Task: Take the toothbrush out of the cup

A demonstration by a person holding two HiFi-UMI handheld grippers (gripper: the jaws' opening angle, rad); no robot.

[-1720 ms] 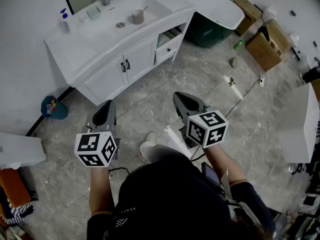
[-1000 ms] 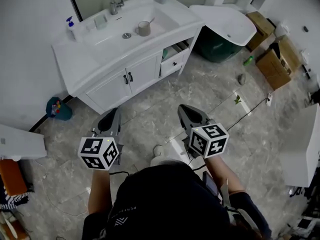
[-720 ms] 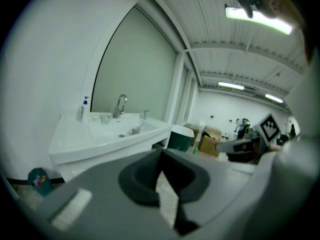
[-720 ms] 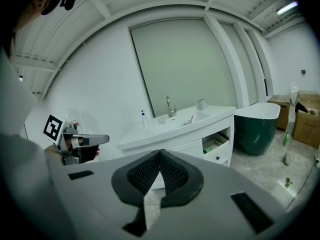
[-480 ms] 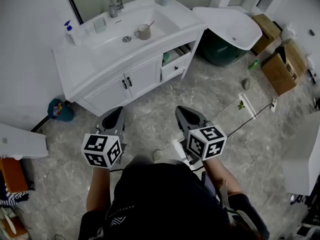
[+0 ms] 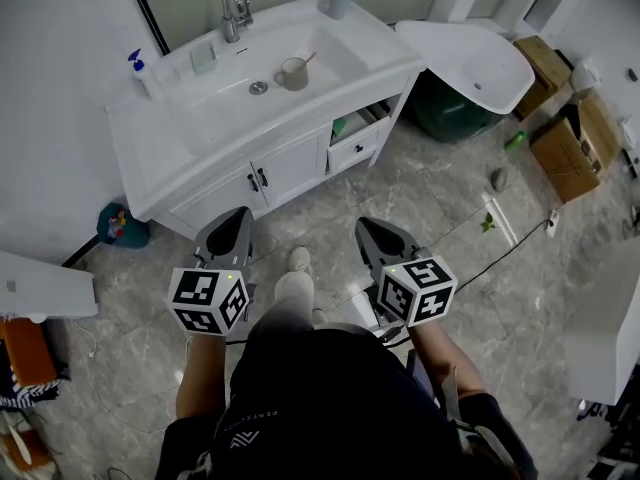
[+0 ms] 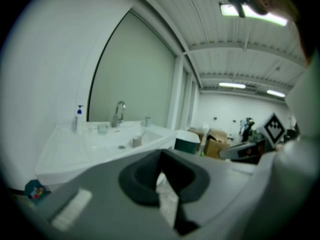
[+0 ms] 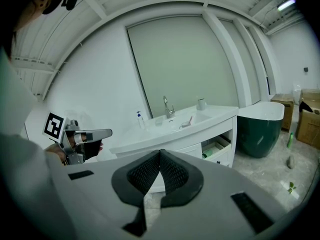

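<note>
Two grippers, both with jaws pressed together, nothing between them.
Left gripper and right gripper at lower centre over floor, well apart from vanity; cup with toothbrush standing in it sits in sink, upper centre, near drain.

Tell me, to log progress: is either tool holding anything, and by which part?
Nothing: the grey left tool and grey right tool are shut, empty.

Lower end of toothbrush unseen inside cup
</note>
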